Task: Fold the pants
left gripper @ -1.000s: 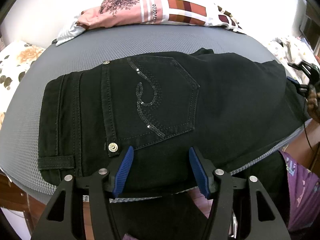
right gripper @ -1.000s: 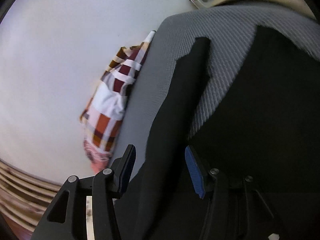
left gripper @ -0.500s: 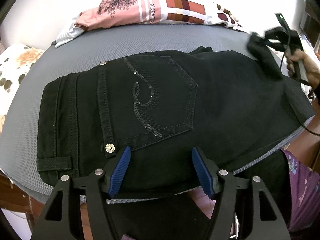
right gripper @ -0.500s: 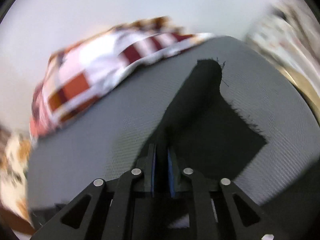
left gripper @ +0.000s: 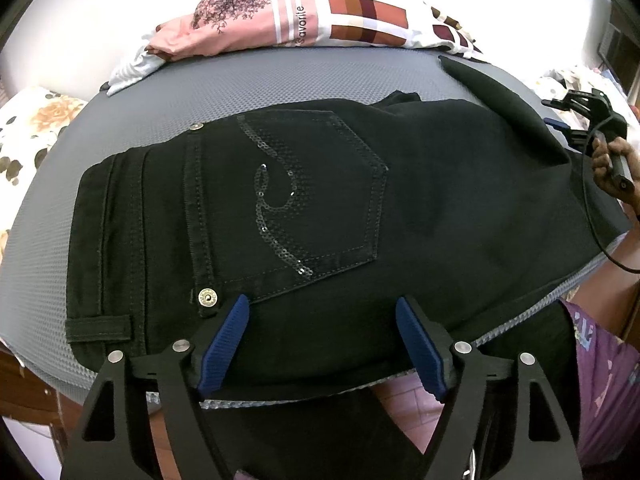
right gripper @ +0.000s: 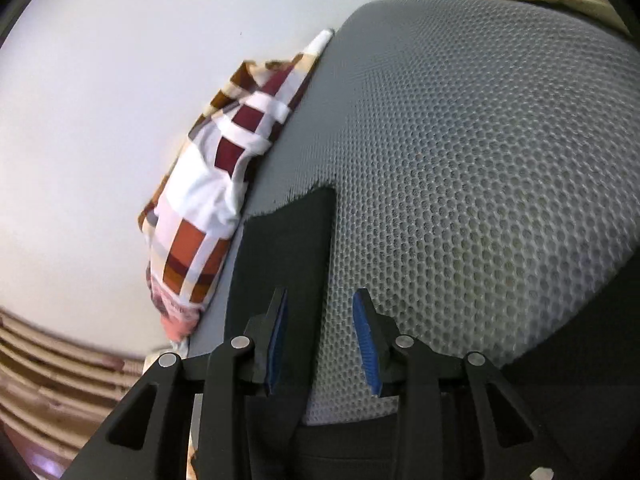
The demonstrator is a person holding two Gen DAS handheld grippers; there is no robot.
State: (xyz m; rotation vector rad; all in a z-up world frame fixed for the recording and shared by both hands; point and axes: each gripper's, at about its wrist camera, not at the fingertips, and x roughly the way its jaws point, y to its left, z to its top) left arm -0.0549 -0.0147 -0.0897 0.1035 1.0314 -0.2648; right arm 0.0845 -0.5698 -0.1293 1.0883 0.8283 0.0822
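Note:
Black pants (left gripper: 320, 208) lie flat on the grey mesh pad (left gripper: 280, 80), waistband to the left, sequinned back pocket (left gripper: 316, 192) up. My left gripper (left gripper: 322, 344) hovers over their near edge; its jaws are opening, the blue pads apart from the cloth. A narrow leg end (left gripper: 500, 96) stretches to the far right. In the right wrist view this leg end (right gripper: 288, 248) lies on the mesh pad (right gripper: 460, 160) between my right gripper's (right gripper: 322, 338) opening jaws, beside the left pad, unclamped. The right gripper (left gripper: 576, 116) also shows at the right edge, held by a hand (left gripper: 608, 160).
A folded pink and checked cloth (left gripper: 320, 16) lies along the pad's far edge, the same checked cloth (right gripper: 208, 208) left of the right gripper. A floral cloth (left gripper: 28, 128) sits far left. A person's purple garment (left gripper: 600, 380) is at the near right.
The right gripper shut on the leg end, carried it toward the far edge, then let go and drew back right. The leg end now lies flat. The left jaws have widened.

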